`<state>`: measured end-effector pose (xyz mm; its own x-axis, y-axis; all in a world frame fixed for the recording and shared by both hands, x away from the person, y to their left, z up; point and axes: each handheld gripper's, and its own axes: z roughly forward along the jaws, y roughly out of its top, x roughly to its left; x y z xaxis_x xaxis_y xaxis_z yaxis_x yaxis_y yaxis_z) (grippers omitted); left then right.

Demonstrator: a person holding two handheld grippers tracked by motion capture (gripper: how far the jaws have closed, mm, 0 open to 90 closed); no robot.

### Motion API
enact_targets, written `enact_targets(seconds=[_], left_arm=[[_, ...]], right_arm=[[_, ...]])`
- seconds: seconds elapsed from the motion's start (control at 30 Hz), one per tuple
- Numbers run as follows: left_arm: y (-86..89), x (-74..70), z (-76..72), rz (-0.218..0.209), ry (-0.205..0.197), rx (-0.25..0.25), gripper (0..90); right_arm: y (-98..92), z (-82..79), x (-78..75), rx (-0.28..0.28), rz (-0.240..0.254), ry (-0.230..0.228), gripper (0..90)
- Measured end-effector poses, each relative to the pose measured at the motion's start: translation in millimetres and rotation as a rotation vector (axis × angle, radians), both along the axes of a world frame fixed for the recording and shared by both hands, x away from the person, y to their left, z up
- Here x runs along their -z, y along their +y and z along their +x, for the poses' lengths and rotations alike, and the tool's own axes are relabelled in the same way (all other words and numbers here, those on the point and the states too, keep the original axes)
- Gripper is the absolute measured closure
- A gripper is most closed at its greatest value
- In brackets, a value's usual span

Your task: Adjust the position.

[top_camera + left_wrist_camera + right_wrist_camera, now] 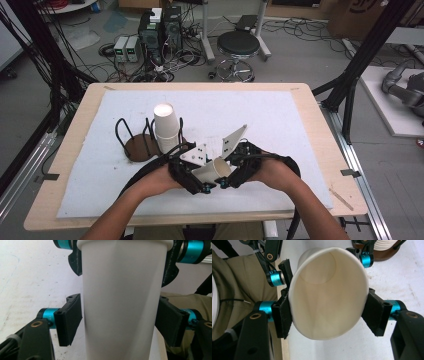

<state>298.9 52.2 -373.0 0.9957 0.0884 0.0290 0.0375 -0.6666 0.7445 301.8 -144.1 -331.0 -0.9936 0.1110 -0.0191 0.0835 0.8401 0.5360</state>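
Both grippers hold one paper cup [216, 169] sideways above the near surface [280, 120]: left gripper [192, 172] fingers clamp its body, right gripper [240, 167] fingers its rim. Apparently a handover; one must release next.

Both hand-held grippers, left [192, 176] & right [234, 172]: black bodies, flat black jaws, teal metal collars w/ brass-ringed screw holes. Grey 3-cornered plates w/ dark dots on top. Black cables trail back. Forearms bare, khaki trousers.
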Motion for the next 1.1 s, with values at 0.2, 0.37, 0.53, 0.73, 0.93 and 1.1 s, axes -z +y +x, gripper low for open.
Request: enact_targets(seconds=[0.2, 0.37, 0.53, 0.73, 0.93, 1.1], left_arm=[[-3.2, 2.2, 0.1, 0.017, 0.022, -0.001, 29.9], [-5.3, 4.2, -0.2, 0.029, 0.038, 0.011, 34.9], [-5.8, 5.6, 0.3, 0.036, 0.046, 0.013, 35.4], [-6.2, 9.5, 0.1, 0.026, 0.063, 0.018, 36.0], [-1.2, 13.5, 1.6, -0.032, 0.064, -0.002, 36.1], [4.8, 18.0, 3.9, -0.083, 0.080, -0.032, 36.1]], right_arm=[[3.2, -0.1, 2.8, 0.001, -0.034, 0.006, 33.2], [5.0, -0.3, 4.4, 0.000, -0.049, 0.012, 33.4], [6.1, -0.5, 5.6, 0.000, -0.058, 0.015, 33.4], [7.0, -0.3, 6.6, -0.004, -0.071, 0.032, 33.6], [1.4, 2.1, 6.0, 0.017, -0.009, 0.031, 24.9], [-10.2, 3.9, 0.9, 0.083, 0.110, 0.034, 21.0]])
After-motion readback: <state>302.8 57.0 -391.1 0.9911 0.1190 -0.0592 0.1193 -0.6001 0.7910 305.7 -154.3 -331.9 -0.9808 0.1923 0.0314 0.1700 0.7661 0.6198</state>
